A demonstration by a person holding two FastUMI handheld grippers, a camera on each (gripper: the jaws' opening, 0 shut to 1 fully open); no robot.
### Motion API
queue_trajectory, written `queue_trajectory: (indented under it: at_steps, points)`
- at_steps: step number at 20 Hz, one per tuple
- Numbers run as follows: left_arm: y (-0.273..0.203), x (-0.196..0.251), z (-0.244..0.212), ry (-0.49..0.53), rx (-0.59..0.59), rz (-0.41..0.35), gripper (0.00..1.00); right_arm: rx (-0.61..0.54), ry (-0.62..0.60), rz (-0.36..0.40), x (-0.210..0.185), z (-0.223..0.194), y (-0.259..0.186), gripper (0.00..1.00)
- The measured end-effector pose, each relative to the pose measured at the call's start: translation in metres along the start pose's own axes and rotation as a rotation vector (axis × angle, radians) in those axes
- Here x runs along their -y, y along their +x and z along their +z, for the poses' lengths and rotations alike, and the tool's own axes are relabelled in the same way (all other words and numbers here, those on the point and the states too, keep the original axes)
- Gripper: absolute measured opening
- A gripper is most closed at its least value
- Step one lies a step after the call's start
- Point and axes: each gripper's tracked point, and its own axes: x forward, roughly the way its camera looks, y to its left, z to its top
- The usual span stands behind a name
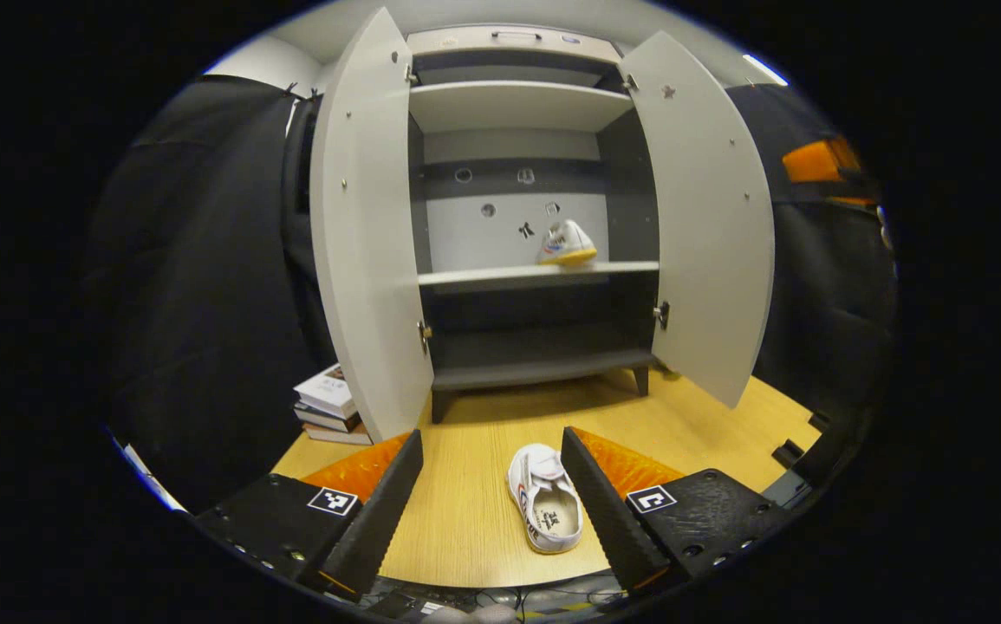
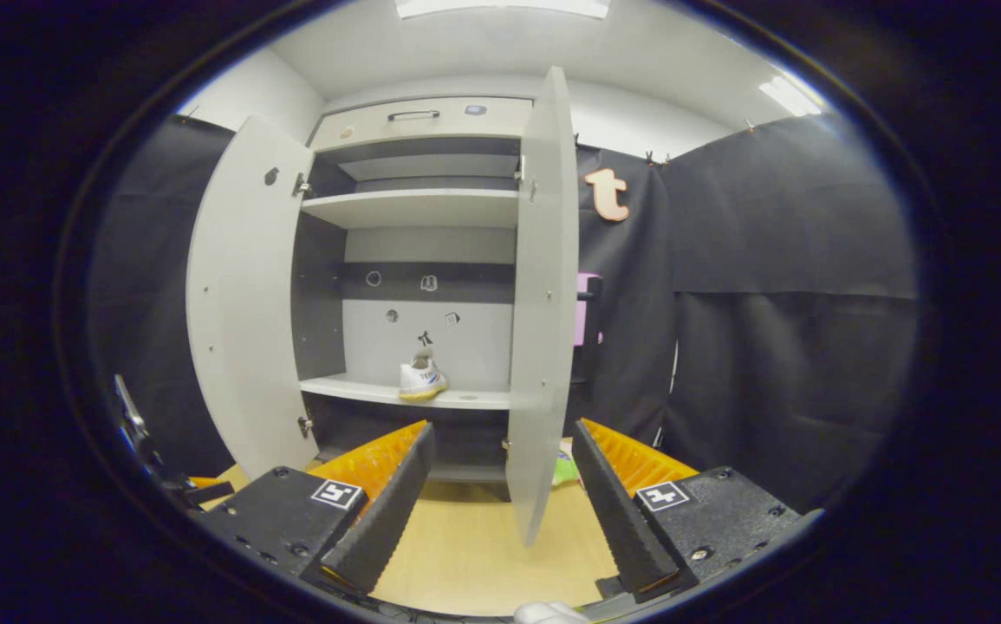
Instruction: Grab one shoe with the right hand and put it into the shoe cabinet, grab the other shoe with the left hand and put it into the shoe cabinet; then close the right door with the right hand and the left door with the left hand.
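On the wooden floor, between the wide-open, empty left gripper fingers, lies one white shoe. Its mate sits on the shoe cabinet shelf. Right gripper, agape and empty, faces the open right door; books appear beside the left door.

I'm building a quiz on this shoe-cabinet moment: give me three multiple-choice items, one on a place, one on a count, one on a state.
1. Where is the shoe still outside the cabinet?
A. On the wooden floor before the left claw
B. On the book stack
C. On the top shelf

2. How many shoes are on the cabinet's middle shelf?
A. None
B. One
C. Two

3. How do the cabinet doors stand?
A. Both shut
B. One shut
C. Both open

Answers:
1 A: the floor shoe lies on the floor, between the left claw's open fingers as seen in the left gripper view.
2 B: a single shelf shoe sits there.
3 C: the left door and right door both swing outward.
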Motion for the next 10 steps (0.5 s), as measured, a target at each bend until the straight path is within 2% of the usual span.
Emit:
queue_trajectory:
  at_steps: [5, 8, 10]
  points:
    - [0.048, 0.013, -0.100, 0.079, -0.172, -0.023, 0.97, -0.047, -0.027, -0.033, 0.011, -0.010, -0.012, 1.00]
    - [0.076, 0.014, -0.134, 0.084, -0.257, -0.040, 0.97, -0.072, -0.034, -0.046, 0.013, -0.018, -0.012, 1.00]
    - [0.095, 0.013, -0.137, 0.063, -0.270, -0.048, 0.97, -0.092, -0.038, -0.036, 0.007, -0.024, -0.011, 1.00]
